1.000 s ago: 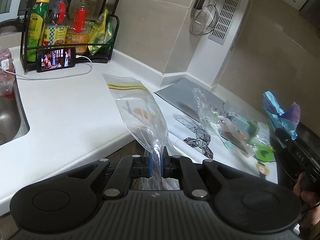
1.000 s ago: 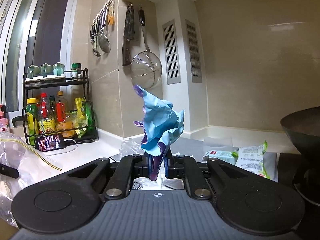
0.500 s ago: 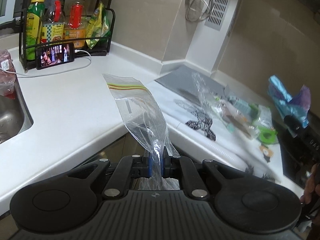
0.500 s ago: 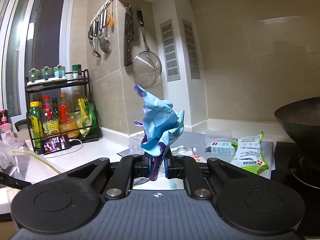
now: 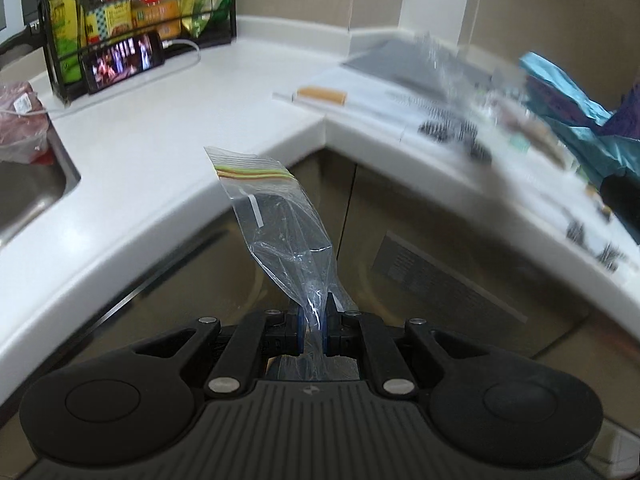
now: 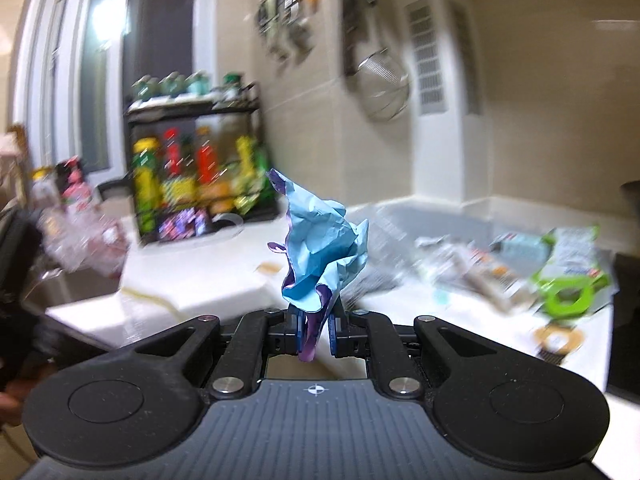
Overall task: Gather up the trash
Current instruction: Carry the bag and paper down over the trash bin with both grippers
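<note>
Left claw (image 5: 313,334) pinches a clear zip bag (image 5: 280,236) over the counter (image 5: 168,128) corner; right claw (image 6: 314,334) grips crumpled blue paper (image 6: 320,256).

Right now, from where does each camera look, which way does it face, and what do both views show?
Left wrist: sits on the left gripper, tilted down at the counter corner; its jaws pinch a clear bag.
Right wrist: sits on the right gripper, facing about level toward the rack; its jaws pinch blue paper.
Shared: counter, rack, blue paper.
</note>
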Available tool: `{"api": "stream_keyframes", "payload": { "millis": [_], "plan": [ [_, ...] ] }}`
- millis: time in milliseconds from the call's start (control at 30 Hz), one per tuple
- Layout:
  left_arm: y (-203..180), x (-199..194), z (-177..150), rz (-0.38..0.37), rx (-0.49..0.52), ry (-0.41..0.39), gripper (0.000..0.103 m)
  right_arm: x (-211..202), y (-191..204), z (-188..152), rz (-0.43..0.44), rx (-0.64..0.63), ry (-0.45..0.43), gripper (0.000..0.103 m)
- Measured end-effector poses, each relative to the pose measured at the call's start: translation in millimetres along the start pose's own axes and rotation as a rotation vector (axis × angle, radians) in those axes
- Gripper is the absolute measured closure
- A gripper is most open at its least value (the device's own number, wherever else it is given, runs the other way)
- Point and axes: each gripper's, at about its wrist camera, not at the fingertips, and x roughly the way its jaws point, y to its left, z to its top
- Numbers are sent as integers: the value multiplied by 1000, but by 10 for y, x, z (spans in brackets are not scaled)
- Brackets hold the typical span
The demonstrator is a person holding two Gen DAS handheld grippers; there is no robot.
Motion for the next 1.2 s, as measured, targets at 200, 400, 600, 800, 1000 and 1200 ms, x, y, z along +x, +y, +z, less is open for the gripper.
{"api": "stream_keyframes", "payload": {
  "millis": [200,400,600,800,1000,1200],
  "plan": [
    [-69,174,-310,12,29,71,95,74,324,-346,115,-22,113,91],
    [-84,395,-491,27,41,148,95,357,390,-718,100,2,280,90],
    [-66,603,-598,34,46,196,95,645,403,-1114,70,-29,444,91],
    [24,846,-664,-56,12,228,95,874,364,-1394,47,5,575,91],
    [92,1163,-725,-37,2,298,95,1036,399,-1540,57,-1,646,91],
    [-15,1413,-723,0,35,346,95,1229,448,-1731,63,-19,722,90]
  ]
}}
